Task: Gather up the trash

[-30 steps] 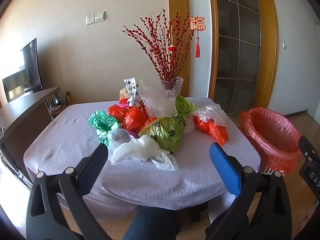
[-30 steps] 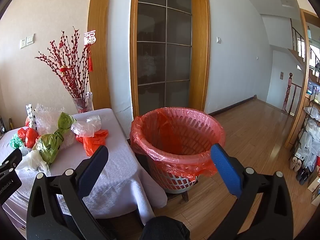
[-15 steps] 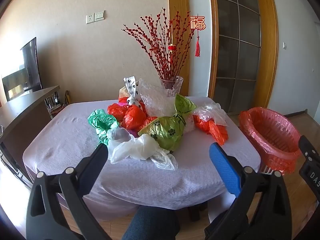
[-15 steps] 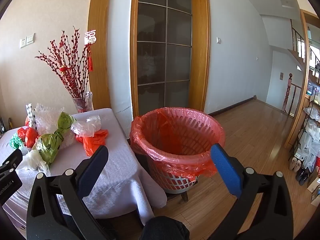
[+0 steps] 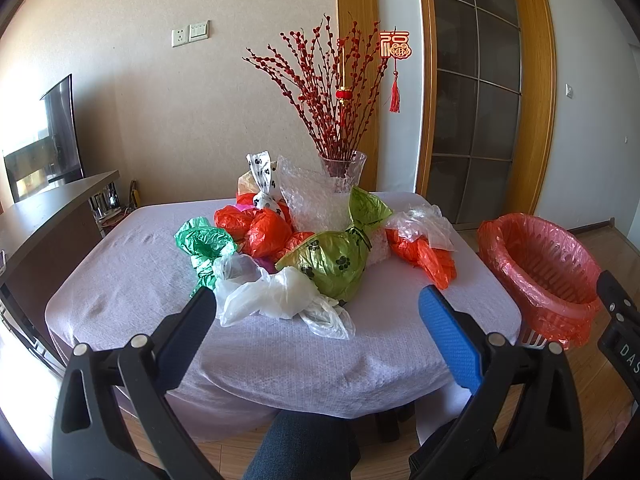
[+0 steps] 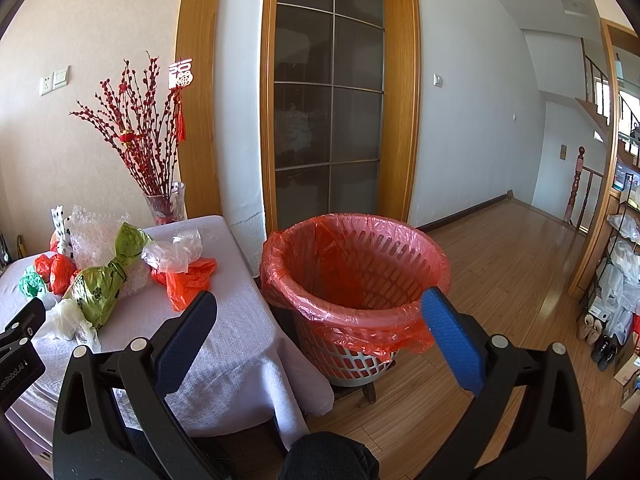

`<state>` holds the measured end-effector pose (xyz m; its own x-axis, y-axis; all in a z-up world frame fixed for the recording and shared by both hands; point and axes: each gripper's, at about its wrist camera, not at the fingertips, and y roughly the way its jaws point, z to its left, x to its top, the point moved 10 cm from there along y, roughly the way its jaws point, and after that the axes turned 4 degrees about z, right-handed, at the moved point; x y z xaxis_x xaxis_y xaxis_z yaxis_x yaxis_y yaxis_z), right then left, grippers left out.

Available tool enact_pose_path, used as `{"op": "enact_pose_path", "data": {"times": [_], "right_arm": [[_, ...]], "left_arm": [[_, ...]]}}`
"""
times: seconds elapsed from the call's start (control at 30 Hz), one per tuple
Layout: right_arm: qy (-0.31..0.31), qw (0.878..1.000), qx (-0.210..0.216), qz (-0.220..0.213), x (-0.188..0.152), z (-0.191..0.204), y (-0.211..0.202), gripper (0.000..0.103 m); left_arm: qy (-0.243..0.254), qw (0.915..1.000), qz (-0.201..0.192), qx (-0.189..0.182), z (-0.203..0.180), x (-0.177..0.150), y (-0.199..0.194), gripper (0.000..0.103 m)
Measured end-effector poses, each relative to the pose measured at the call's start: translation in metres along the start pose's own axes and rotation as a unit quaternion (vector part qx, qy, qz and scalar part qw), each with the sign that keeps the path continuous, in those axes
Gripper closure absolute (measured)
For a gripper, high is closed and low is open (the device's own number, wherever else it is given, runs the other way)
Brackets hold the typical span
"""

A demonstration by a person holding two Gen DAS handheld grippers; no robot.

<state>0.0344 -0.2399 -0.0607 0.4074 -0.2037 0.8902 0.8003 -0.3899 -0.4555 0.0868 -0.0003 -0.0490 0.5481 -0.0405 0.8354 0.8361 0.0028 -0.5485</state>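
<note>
A heap of plastic bags lies on the table (image 5: 120, 280) with the pale cloth: a white bag (image 5: 276, 296) nearest, an olive paw-print bag (image 5: 332, 260), a green bag (image 5: 204, 240), red bags (image 5: 260, 228), an orange bag (image 5: 432, 256) and bubble wrap (image 5: 308, 196). My left gripper (image 5: 316, 312) is open and empty, just short of the white bag. A basket with a red liner (image 6: 356, 276) stands right of the table. My right gripper (image 6: 320, 316) is open and empty in front of it.
A glass vase (image 5: 344, 168) of red branches stands behind the heap. A dark sideboard (image 5: 44, 220) is left of the table. A wooden-framed glass door (image 6: 332, 120) is behind the basket. Wooden floor (image 6: 500, 260) spreads right, with a rack of goods (image 6: 616, 280) at the far right.
</note>
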Motion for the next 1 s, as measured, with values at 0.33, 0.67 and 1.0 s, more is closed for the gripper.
{"op": "enact_pose_path", "data": {"times": [0.33, 0.67, 1.0], "right_arm": [[0.000, 1.000, 0.000, 0.001, -0.0003, -0.0001, 0.0008, 0.002], [0.000, 1.000, 0.000, 0.001, -0.0003, -0.0001, 0.0010, 0.002], [0.000, 1.000, 0.000, 0.001, -0.0007, 0.0000, 0.0014, 0.002]], "left_arm": [[0.000, 1.0000, 0.002, -0.001, 0.0002, 0.0000, 0.0006, 0.004], [0.000, 1.0000, 0.001, -0.001, -0.0011, -0.0013, -0.0014, 0.004], [-0.001, 1.0000, 0.003, -0.001, 0.0001, -0.0005, 0.0002, 0.004]]}}
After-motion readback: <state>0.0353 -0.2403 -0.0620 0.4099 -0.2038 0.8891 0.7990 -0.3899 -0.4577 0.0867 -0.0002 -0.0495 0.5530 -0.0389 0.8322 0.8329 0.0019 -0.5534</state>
